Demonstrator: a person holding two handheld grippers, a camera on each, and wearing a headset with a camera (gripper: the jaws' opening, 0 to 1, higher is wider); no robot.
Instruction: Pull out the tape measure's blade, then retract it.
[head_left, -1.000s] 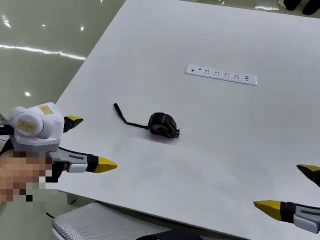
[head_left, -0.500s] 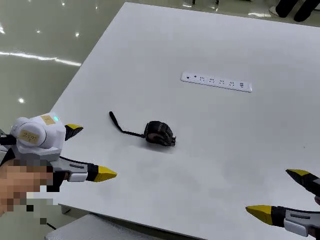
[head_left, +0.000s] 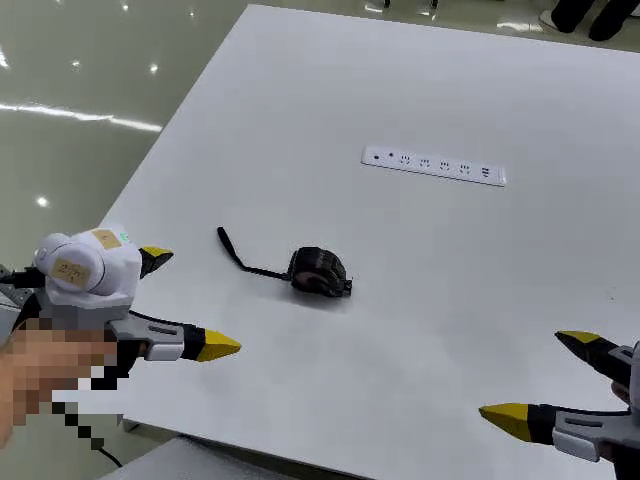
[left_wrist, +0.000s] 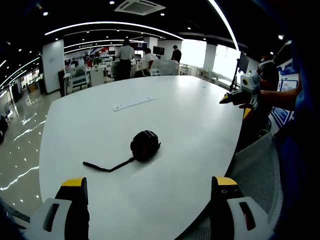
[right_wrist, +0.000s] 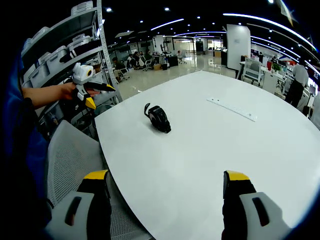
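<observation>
Tape (head_left: 320, 272) sits on the desk (head_left: 400, 80) just left of frame centre in the head view, case upright on its edge, blade fully in, nothing pulled yet. Strap (head_left: 240, 252) trails from the case toward the upper left, so the long axis runs upper left to lower right. A small tab on the case's lower-right corner looks like the blade hook, too small to confirm. Left gripper (head_left: 197, 301) is at lower left over the desk edge, jaws spread wide, holding nothing. Right gripper (head_left: 528, 375) is at lower right, jaws also wide and empty. Both are well apart from the tape, with the left one nearer. In the left gripper view the tape lies dead ahead between the jaws, strap side toward that gripper. My read: left pins the case from the strap side, right comes in from the lower right for the hook and pulls along that axis. Power strip (head_left: 435, 166) at upper right is well clear of the pull line.
</observation>
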